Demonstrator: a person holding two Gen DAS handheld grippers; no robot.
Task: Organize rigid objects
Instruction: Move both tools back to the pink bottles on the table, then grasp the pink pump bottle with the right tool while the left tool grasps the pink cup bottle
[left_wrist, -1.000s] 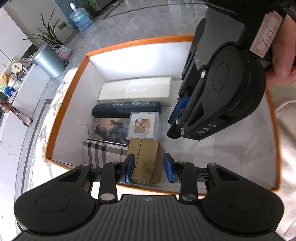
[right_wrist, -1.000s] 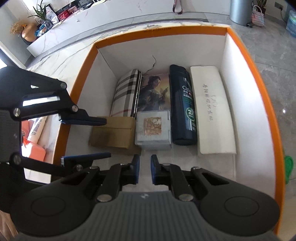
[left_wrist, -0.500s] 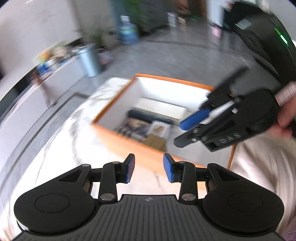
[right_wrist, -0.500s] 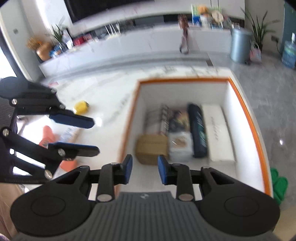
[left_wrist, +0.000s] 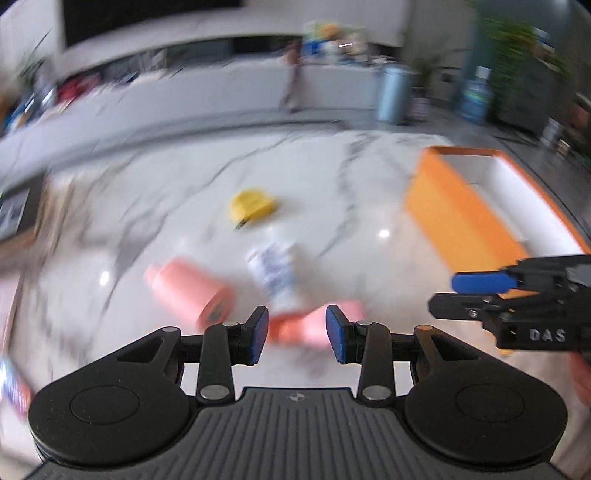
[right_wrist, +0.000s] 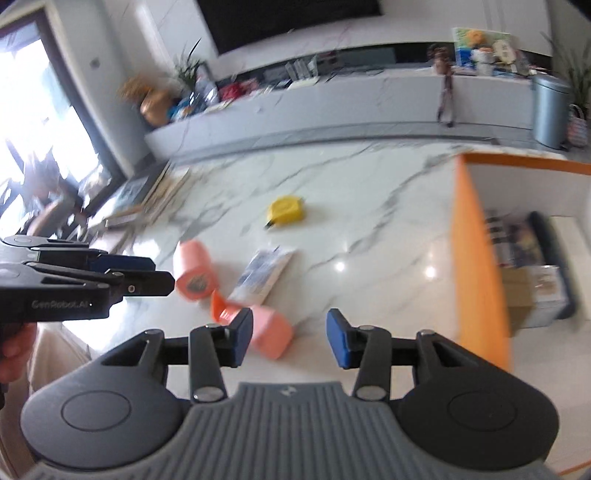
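Loose items lie on the marble table: a yellow tape measure (left_wrist: 252, 207) (right_wrist: 285, 210), a pink cylinder (left_wrist: 188, 291) (right_wrist: 192, 274), a white and blue packet (left_wrist: 275, 275) (right_wrist: 263, 273) and a second pink container with an orange end (left_wrist: 314, 326) (right_wrist: 264, 328). The orange box (left_wrist: 454, 221) (right_wrist: 476, 258) stands at the right and holds several packed items. My left gripper (left_wrist: 295, 336) is open and empty above the second pink container. My right gripper (right_wrist: 290, 341) is open and empty, just right of that container. Both views are motion-blurred.
A stack of flat frames or books (right_wrist: 144, 206) lies at the table's far left. A long grey counter (right_wrist: 332, 110) with clutter runs behind the table. A grey bin (right_wrist: 550, 110) stands on the floor at the far right.
Both grippers have pulled up out of the orange box and swung left over the loose items on the table. The right gripper's jaws have opened wider.
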